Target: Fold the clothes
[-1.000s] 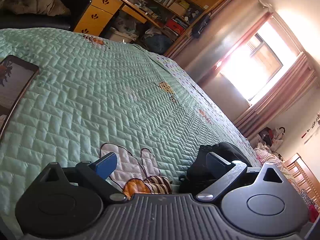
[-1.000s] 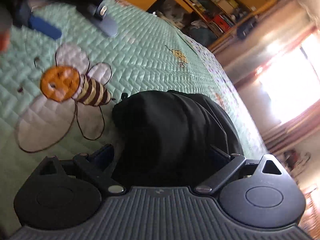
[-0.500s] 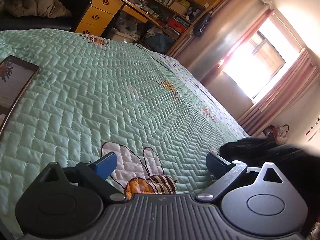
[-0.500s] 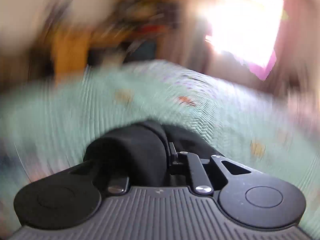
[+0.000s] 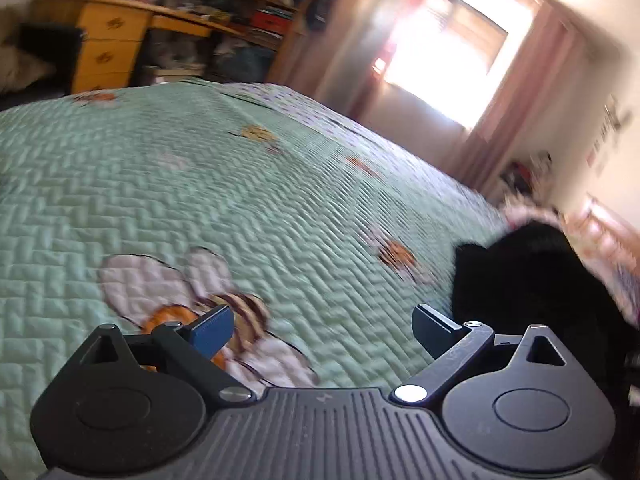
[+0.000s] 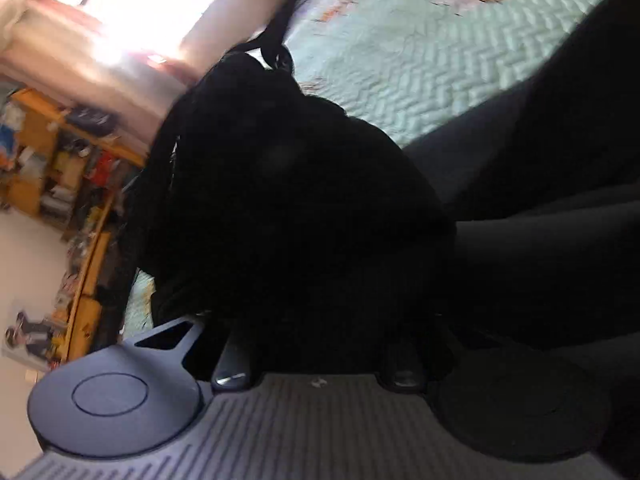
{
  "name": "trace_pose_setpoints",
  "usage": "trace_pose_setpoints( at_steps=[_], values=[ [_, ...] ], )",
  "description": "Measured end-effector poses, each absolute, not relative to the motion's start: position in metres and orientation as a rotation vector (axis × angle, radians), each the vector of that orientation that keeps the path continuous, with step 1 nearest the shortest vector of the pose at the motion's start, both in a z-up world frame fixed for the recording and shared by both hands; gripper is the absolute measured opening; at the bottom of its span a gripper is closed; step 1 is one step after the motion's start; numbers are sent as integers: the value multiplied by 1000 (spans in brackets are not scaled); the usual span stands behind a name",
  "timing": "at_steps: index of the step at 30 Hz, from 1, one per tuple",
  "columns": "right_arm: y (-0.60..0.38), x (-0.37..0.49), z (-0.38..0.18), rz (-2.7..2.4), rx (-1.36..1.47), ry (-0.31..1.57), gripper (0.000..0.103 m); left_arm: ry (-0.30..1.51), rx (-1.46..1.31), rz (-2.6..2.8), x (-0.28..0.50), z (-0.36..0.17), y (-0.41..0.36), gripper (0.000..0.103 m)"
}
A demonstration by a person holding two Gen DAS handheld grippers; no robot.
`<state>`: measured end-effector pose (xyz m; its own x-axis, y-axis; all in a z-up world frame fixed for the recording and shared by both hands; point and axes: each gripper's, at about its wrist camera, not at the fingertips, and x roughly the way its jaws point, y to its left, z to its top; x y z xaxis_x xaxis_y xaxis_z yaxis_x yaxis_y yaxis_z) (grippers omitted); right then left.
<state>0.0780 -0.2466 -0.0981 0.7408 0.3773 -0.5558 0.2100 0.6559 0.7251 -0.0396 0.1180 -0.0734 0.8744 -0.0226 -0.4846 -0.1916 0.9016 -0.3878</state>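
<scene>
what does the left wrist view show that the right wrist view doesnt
Only the left wrist view: the left gripper, jaws wide with nothing between them, over a big embroidered striped bee.
Only the right wrist view: the bunched black garment up close, covering the right gripper's jaws as they ease open.
Both: the mint-green quilted bedspread, wooden bookshelves, the bright window.

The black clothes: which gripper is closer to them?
Right. The black clothes bunch between the right gripper's jaws; the left gripper hangs open over the quilt, clothes off to its side.

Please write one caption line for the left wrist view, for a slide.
Left tool open and empty above the green bee-patterned quilt, with the black garment at its right.
</scene>
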Motion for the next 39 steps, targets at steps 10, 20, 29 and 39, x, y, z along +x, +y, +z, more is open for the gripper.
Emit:
trace_pose_setpoints(
  at_steps=[10, 20, 29, 39],
  values=[
    [-243, 43, -97, 336, 737, 724, 27, 567, -239, -4, -33, -61, 53, 96],
    [-269, -24, -58, 316, 267, 913, 67, 627, -228, 31, -26, -60, 40, 97],
    [-335, -43, -57, -230, 153, 969, 67, 622, -157, -10, -39, -56, 21, 97],
    [-311, -29, 14, -95, 177, 585, 70, 619, -176, -27, -44, -64, 23, 100]
  ],
)
